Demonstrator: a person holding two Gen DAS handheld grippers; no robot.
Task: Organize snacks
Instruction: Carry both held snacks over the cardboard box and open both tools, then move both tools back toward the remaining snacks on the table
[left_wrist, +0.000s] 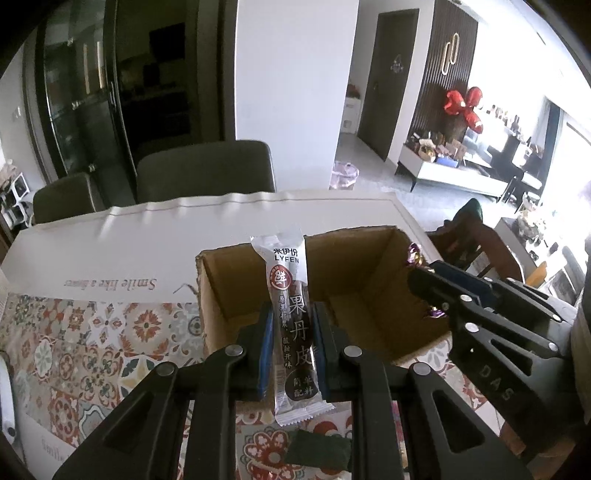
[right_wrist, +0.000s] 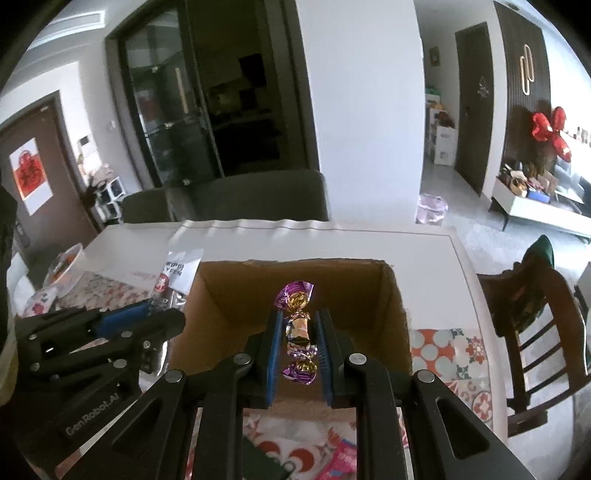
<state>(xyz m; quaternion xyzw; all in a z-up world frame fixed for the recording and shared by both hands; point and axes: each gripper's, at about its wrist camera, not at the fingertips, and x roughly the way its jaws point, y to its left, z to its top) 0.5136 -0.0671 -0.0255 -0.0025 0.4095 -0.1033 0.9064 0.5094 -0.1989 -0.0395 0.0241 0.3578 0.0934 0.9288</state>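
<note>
My left gripper (left_wrist: 291, 312) is shut on a long white-and-brown fruit-leather snack bar (left_wrist: 290, 317), held upright at the near left rim of an open cardboard box (left_wrist: 369, 280). My right gripper (right_wrist: 298, 321) is shut on a purple-and-gold wrapped candy (right_wrist: 297, 328) above the near edge of the same box (right_wrist: 236, 295). In the left wrist view the right gripper (left_wrist: 424, 277) reaches over the box's right side, with the candy (left_wrist: 414, 255) at its tip. In the right wrist view the left gripper (right_wrist: 162, 314) and bar (right_wrist: 173, 277) are left of the box.
The box stands on a patterned tablecloth (left_wrist: 92, 339) on a white table (right_wrist: 424, 247). A dark green packet (left_wrist: 319, 448) lies below the left gripper. A pink packet (right_wrist: 343, 459) lies under the right gripper. Chairs (left_wrist: 207, 170) stand behind; a wooden chair (right_wrist: 535, 314) is on the right.
</note>
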